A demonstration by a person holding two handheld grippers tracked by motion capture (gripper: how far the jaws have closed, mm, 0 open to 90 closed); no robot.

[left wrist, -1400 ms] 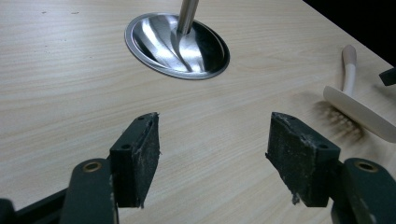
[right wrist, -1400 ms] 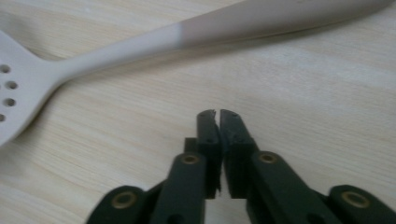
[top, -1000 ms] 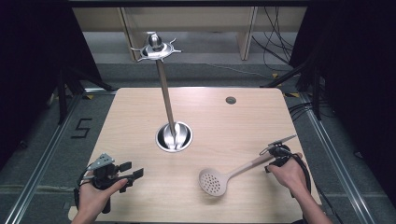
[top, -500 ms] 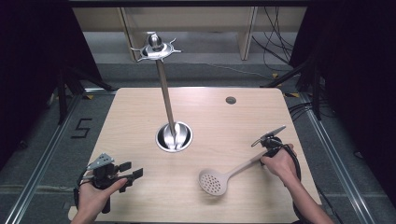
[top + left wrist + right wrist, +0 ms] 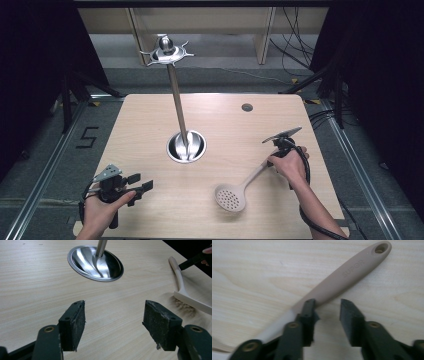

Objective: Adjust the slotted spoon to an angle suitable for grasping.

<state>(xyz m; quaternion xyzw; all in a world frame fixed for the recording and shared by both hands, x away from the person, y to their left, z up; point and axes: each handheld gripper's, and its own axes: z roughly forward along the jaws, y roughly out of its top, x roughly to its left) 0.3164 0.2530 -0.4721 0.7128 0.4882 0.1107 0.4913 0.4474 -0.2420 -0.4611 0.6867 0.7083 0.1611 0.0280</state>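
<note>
Right tool (image 5: 278,148) shifted left, jaws just opened over skimmer handle (image 5: 342,277), gripping nothing; steel stand (image 5: 186,146) nearby; left tool (image 5: 113,325) open, empty.

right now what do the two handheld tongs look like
Both tongs are black, with two blocky jaws and scuffed dark pads. The left tongs carry a grey three-cornered plate on top, as do the right tongs. A black cable trails from each. Both forearms are bare, with no sleeves.
</note>
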